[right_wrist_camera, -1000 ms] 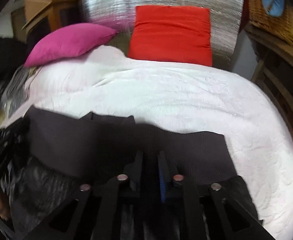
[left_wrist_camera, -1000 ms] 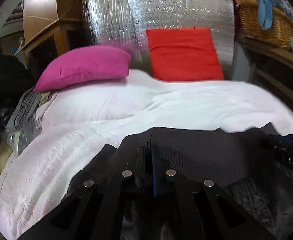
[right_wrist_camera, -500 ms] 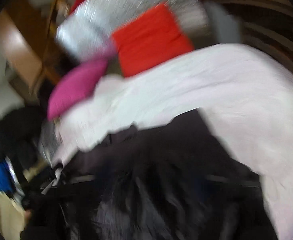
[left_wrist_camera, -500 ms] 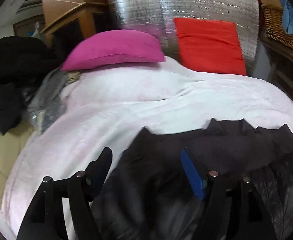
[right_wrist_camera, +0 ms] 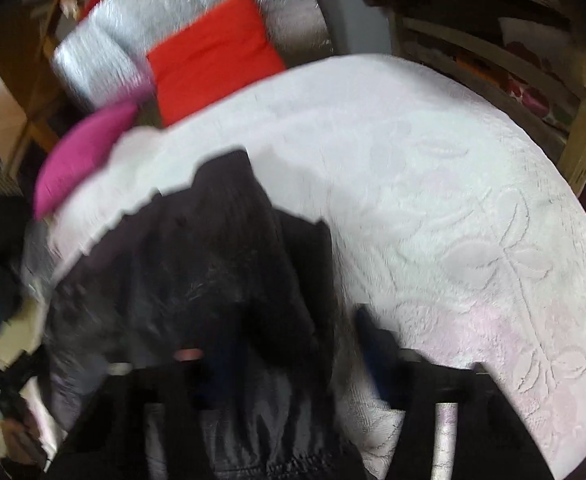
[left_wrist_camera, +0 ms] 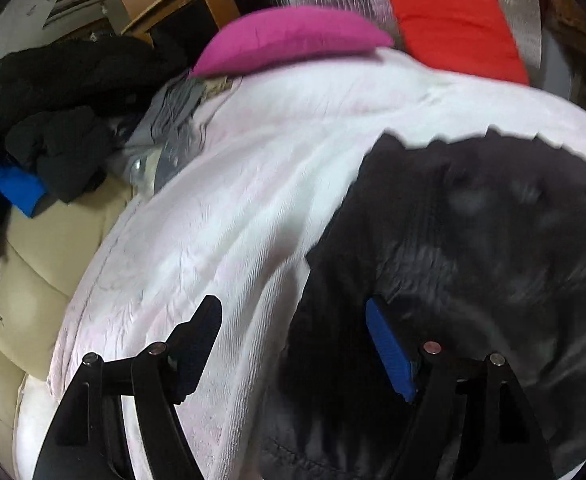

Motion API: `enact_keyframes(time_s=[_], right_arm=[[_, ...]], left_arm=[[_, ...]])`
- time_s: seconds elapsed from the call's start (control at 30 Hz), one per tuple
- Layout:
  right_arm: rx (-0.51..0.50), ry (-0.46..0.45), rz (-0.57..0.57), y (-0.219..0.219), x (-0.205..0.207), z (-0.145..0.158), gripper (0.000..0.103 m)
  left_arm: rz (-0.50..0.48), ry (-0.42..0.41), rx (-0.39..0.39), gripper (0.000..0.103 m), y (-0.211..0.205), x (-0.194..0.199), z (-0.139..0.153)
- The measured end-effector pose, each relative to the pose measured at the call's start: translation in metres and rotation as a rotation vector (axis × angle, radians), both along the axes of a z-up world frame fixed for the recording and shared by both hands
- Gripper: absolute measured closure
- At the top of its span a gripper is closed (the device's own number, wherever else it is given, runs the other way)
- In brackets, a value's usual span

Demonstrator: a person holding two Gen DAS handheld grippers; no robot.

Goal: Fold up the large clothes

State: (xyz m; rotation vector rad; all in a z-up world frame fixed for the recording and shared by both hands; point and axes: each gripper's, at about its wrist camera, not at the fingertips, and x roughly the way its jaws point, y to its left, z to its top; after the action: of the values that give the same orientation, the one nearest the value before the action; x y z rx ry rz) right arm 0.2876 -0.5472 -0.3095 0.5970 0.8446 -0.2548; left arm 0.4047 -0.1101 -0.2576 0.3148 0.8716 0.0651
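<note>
Now, left gripper (left_wrist_camera: 293, 344) jaws apart, right gripper (right_wrist_camera: 289, 344) jaws closing over dark jacket (left_wrist_camera: 473, 240).

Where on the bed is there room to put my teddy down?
The white bedspread is bare between the pink pillow and the dark jacket, and also to the jacket's right in the right wrist view. The pile of dark clothes crowds the left side.

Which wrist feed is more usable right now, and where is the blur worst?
Left wrist view is more usable: fingers crisp, dark jacket smeared at its edge, fisheye bending the white bedspread. Right wrist view: heavy motion blur, worst over the right gripper and jacket; bedspread leaf pattern readable.
</note>
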Motion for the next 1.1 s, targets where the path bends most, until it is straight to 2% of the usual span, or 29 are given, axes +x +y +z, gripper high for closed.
enact_keyframes(time_s=[0.1,0.2,0.27,0.33,0.4,0.47,0.53,0.6,0.73,0.83,0.87,0.9,0.97,1.1], right_arm=[[-0.053,0.079,-0.02,0.007,0.012,-0.02,0.06],[-0.13,0.086,-0.022,0.021,0.013,-0.012,0.06],[-0.095,0.059,-0.031,0.022,0.006,-0.005,0.057],[-0.058,0.009,-0.05,0.023,-0.002,0.006,0.05],[-0.092,-0.06,-0.082,0.025,-0.014,0.024,0.043],[-0.108,-0.138,-0.092,0.03,-0.025,0.039,0.041],[-0.088,-0.198,-0.055,0.038,-0.027,0.049,0.041],[-0.066,-0.216,0.018,0.049,-0.026,0.051,0.041],[-0.072,-0.204,0.152,0.075,-0.011,0.053,0.041],[-0.067,-0.181,0.169,0.075,-0.005,0.05,0.041],[-0.05,-0.182,0.159,0.071,-0.007,0.049,0.04],[-0.013,-0.182,0.137,0.06,-0.008,0.045,0.032],[0.063,-0.187,0.085,0.037,-0.021,0.037,0.023],[0.246,-0.199,-0.027,-0.013,-0.039,0.013,0.02]], left_arm=[[-0.006,0.015,0.013,0.026,0.0,0.005,-0.01],[-0.016,0.011,0.021,0.026,-0.001,0.0,-0.003],[-0.014,-0.002,-0.027,0.026,0.005,-0.006,0.009],[-0.007,-0.022,-0.095,0.026,0.013,-0.016,0.02],[-0.006,-0.052,-0.132,0.026,0.02,-0.022,0.03],[0.0,-0.086,-0.148,0.026,0.027,-0.033,0.038],[0.013,-0.08,-0.147,0.026,0.033,-0.038,0.039],[0.026,-0.063,-0.149,0.026,0.037,-0.039,0.036],[0.035,-0.036,-0.14,0.026,0.038,-0.038,0.029],[0.027,-0.021,-0.128,0.026,0.037,-0.033,0.022],[0.015,-0.017,-0.157,0.026,0.039,-0.03,0.022],[-0.002,-0.008,-0.191,0.023,0.04,-0.028,0.022],[-0.052,0.04,-0.297,0.018,0.046,-0.021,0.02],[-0.071,0.083,-0.491,0.017,0.061,-0.01,0.019]])
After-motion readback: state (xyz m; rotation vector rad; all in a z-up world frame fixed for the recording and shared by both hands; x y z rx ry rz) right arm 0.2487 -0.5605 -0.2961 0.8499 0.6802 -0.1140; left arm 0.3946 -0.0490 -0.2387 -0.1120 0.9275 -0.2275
